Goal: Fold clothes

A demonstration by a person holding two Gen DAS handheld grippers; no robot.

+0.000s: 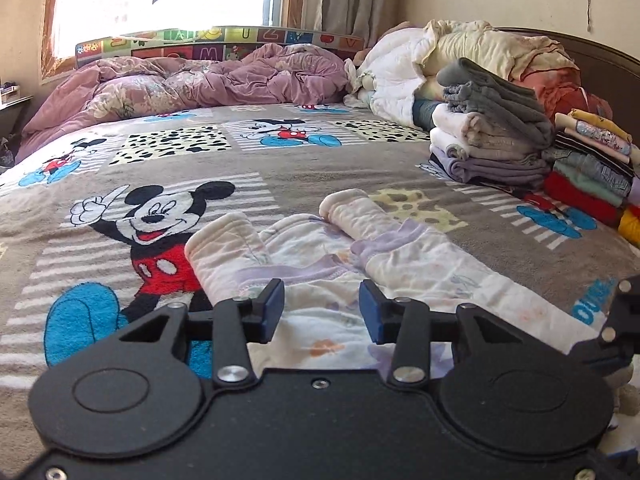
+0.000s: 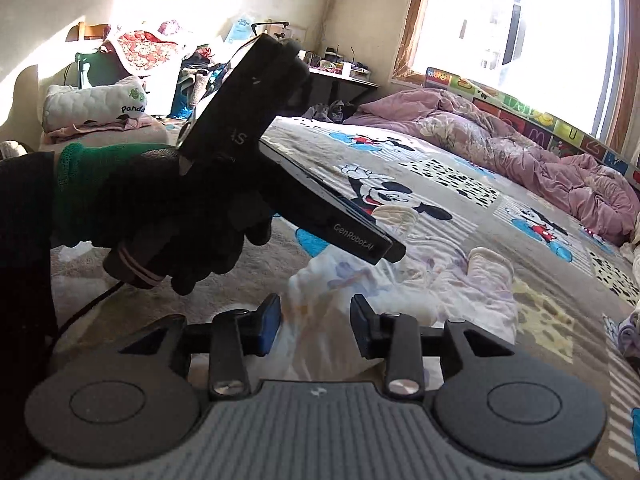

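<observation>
Left wrist view: left gripper (image 1: 321,312) is spread wide with nothing in it, hovering over the pale printed garment (image 1: 332,264) spread near the bed's (image 1: 280,168) front edge; folded clothes stacks (image 1: 520,148) sit along the right edge. Right wrist view: right gripper (image 2: 315,323) is spread too, over the same garment (image 2: 420,280), with the gloved left hand (image 2: 168,216) holding its device just above.
</observation>
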